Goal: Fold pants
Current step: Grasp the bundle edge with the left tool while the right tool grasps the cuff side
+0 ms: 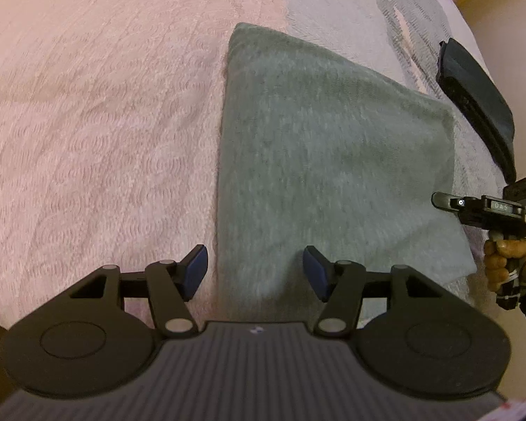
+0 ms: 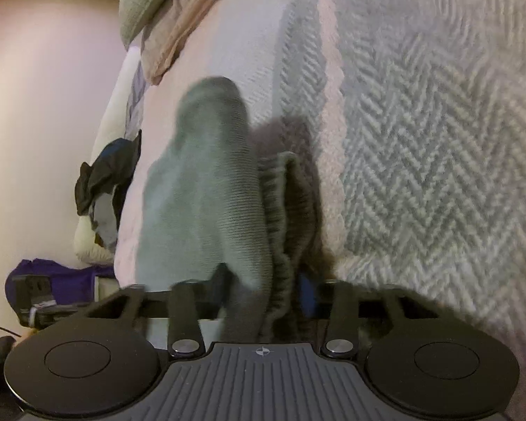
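Folding pants (image 1: 326, 161) on bed (image 1: 87, 105): right tongs (image 2: 261, 291) pinching waistband, left tongs (image 1: 255, 273) spread, empty. Next: left needs grip.

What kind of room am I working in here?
Most likely a bedroom: the grey-green pants lie on a bed's textured bedspread, with a herringbone blanket over it, and pillows piled at the far end by the wall.
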The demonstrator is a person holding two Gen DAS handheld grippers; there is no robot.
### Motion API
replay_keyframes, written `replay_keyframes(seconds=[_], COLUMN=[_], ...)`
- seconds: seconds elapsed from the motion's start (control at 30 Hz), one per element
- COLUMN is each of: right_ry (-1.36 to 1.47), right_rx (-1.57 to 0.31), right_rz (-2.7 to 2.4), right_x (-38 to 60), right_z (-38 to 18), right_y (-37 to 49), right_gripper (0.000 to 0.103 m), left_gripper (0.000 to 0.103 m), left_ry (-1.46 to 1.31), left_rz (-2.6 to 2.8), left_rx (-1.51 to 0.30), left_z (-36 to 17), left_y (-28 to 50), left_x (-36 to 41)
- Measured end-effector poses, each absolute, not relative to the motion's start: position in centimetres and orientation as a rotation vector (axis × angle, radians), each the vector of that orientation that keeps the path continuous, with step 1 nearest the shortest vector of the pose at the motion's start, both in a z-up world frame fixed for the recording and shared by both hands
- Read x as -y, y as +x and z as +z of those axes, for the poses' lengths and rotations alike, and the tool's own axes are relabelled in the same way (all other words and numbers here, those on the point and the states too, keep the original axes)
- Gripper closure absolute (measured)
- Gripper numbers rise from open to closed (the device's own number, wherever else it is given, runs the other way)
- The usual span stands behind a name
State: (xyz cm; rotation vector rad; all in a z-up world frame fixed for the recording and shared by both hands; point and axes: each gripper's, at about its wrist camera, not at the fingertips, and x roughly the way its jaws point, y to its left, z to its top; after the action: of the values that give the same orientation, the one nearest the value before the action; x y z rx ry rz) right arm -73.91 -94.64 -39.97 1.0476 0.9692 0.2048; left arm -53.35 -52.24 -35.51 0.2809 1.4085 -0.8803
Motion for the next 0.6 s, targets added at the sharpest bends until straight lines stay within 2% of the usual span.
replay_keyframes(seconds=[0.1, 0.2, 0.23, 0.37, 0.4, 0.47, 0.53, 0.6], right_ry=[1.007, 0.964, 0.933, 0.894, 0.899, 0.917, 0.999, 1.0], right_rx=[-0.969, -0.985, -0.99, -1.001, -0.999, -0.996, -0.996, -1.006], right_rz=[0.182, 0.157, 0.148, 0.177, 0.18, 0.174, 0.199, 0.159], right_x=[94.1, 93.5, 93.5, 93.2, 93.0, 92.9, 93.0, 92.8], right_z=[-38.8, -38.9, -39.1, -39.9, -40.2, -40.4, -40.6, -39.9], right_y=[-74.3, -73.7, -73.5, -73.0, -73.0, -73.2, -73.4, -73.6], right_gripper=[0.075, 0.057, 0.042, 0.032, 0.031, 0.035, 0.062, 0.065], left_gripper=[0.048, 0.048, 0.048, 0.046, 0.042, 0.039, 0.039, 0.044], left_ry=[0.229, 0.19, 0.18, 0.145, 0.127, 0.091, 0.048, 0.009], left_rz=[-0.911, -0.939, -0.94, -0.969, -0.985, -1.018, -1.057, -1.089], left_rx=[-1.418, -1.411, -1.41, -1.418, -1.43, -1.466, -1.501, -1.544], left_z=[-35.7, -36.7, -36.8, -38.6, -39.2, -40.5, -41.3, -41.8], left_y=[-52.5, -51.1, -50.8, -49.2, -48.8, -48.0, -47.4, -46.9], left_x=[51.7, 51.9, 52.0, 52.2, 52.2, 52.2, 52.3, 52.6])
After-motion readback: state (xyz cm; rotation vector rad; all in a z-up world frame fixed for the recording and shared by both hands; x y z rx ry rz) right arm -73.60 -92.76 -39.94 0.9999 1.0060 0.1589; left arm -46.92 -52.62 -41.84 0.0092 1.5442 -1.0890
